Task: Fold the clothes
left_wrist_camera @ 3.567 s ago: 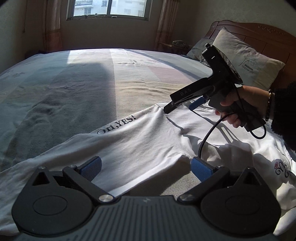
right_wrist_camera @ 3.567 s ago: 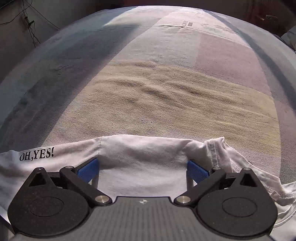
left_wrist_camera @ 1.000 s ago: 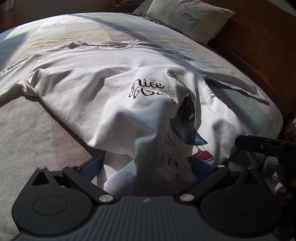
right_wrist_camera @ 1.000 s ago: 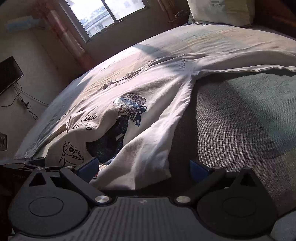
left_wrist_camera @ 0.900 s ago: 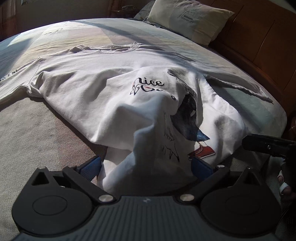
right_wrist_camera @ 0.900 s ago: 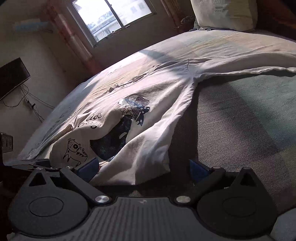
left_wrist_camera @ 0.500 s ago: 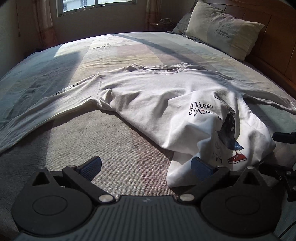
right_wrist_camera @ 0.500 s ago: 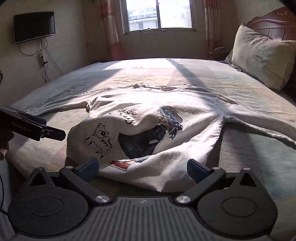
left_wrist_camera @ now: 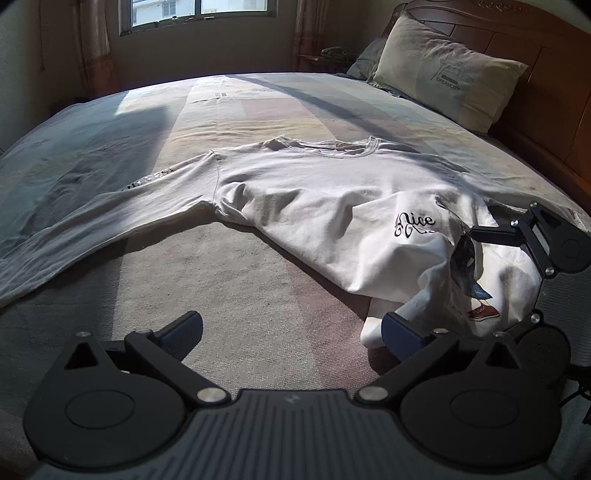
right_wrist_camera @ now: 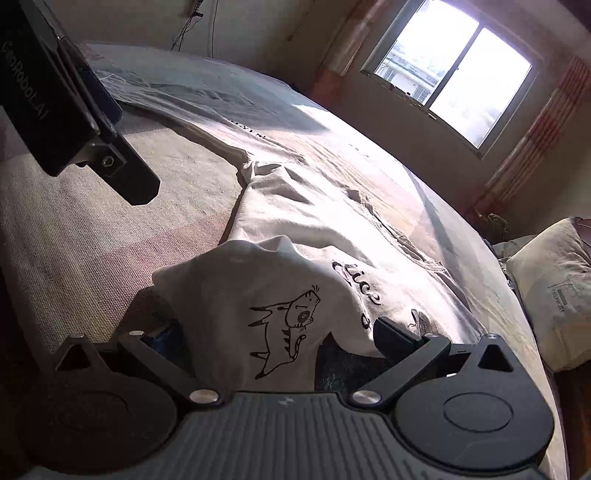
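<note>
The jaws of the left gripper (left_wrist_camera: 291, 334) stand wide apart and hold nothing; they hang over bare bedspread, with the right blue pad just beside the lower corner of the white long-sleeved shirt (left_wrist_camera: 317, 206). The jaws of the right gripper (right_wrist_camera: 280, 332) are also spread wide, and a raised hump of the shirt's hem, printed with a line-drawn cat, bulges up between the two fingers; whether either pad touches the cloth cannot be told. The shirt (right_wrist_camera: 306, 221) lies on the bed (left_wrist_camera: 229, 280) with its front up and its round collar toward the far side, one sleeve stretched out flat to the left with black lettering on it. The lower part of the shirt is bunched and folded over on itself near the right gripper (left_wrist_camera: 532, 240), hiding part of a dark printed picture under the word "Nice". A pillow (left_wrist_camera: 447, 70) leans against the wooden headboard (left_wrist_camera: 554, 55) at the far right, and a window (left_wrist_camera: 199, 14) lets sunlight fall across the bedspread.
</note>
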A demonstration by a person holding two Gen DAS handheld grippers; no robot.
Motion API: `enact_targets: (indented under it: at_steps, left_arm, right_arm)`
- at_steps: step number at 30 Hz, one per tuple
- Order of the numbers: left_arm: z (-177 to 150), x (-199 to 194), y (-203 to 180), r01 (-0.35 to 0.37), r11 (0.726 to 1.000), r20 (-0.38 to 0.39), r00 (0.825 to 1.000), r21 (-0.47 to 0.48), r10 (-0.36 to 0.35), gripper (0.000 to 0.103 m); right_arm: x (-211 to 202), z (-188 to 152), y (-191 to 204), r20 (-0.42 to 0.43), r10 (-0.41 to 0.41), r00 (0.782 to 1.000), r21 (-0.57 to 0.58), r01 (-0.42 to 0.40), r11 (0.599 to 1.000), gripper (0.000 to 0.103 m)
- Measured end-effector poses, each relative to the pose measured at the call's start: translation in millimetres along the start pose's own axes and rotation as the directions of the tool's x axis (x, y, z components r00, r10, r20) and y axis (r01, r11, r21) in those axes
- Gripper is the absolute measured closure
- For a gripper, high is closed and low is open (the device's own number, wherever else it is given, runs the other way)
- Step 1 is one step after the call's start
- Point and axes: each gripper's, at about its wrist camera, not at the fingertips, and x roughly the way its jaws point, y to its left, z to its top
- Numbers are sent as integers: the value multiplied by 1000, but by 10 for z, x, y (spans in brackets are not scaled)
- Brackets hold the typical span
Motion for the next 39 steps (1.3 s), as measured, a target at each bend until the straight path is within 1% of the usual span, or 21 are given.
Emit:
enact_targets:
  at_steps: [3, 8, 10, 12, 15, 17, 20, 23, 26, 28, 30, 31, 32, 34, 36, 39]
  left_arm:
    - [23, 37, 15, 21, 1000, 8, 1000, -5, -21, 1]
    - [36, 92, 27, 35, 999, 9, 999, -10, -35, 1]
    - [33, 109, 43, 38, 999, 4, 999, -15, -38, 1]
    - [33, 115, 58, 39, 999, 4, 999, -20, -39, 1]
    - [25, 99, 67, 48, 998, 11, 999, -29, -48, 1]
    - [18, 84, 59, 54, 998, 14, 998, -28, -54, 1]
    - [10, 61, 30, 60, 998, 17, 998, -20, -59, 1]
    - [-5, 23, 3, 62, 998, 22, 998, -8, -62, 1]
    - [-13, -6, -23, 53, 999, 26, 998, 6, -53, 1]
    - [-26, -17, -29, 46, 999, 25, 999, 11, -47, 1]
    - [-34, -28, -22, 45, 999, 25, 999, 12, -45, 1]
    - [-37, -33, -16, 47, 999, 26, 999, 11, -47, 1]
    - [-41, -40, -7, 49, 999, 28, 998, 10, -50, 1]
    - [-54, -56, 15, 54, 999, 32, 998, 6, -54, 1]
    - [-66, -61, 35, 59, 998, 36, 998, 2, -60, 1]
    - [-92, -49, 56, 71, 997, 35, 997, -6, -70, 1]
  right_arm:
    - [8, 49, -328, 8, -37, 999, 57, 37, 998, 0]
    - [248, 26, -863, -29, -119, 992, 145, 122, 982, 0]
    - [397, -3, -1088, -63, -132, 989, 181, 141, 973, 0]
    - [555, -44, -1280, -117, -153, 981, 201, 174, 964, 0]
    - [685, -96, -1477, -175, -134, 975, 223, 172, 960, 0]
    - [612, -79, -1501, -174, -142, 975, 225, 179, 958, 0]
    - [443, -22, -1378, -140, -160, 977, 163, 182, 970, 0]
    - [251, 36, -1203, -86, -134, 987, 80, 141, 987, 0]
    - [60, 115, -987, -24, -66, 998, -18, 66, 998, 0]
    - [-8, 176, -789, 7, -30, 1000, -126, 30, 992, 0]
    - [-30, 239, -578, 31, 0, 1000, -250, 8, 968, 0]
    - [13, 262, -467, 28, 0, 1000, -330, 9, 944, 0]
    - [58, 284, -356, 24, 0, 1000, -408, 10, 913, 0]
    - [160, 314, -183, 12, 4, 1000, -548, 4, 837, 0]
    - [261, 377, -137, -19, 21, 1000, -621, -28, 783, 0]
    - [393, 540, -232, -117, 97, 988, -598, -148, 788, 0]
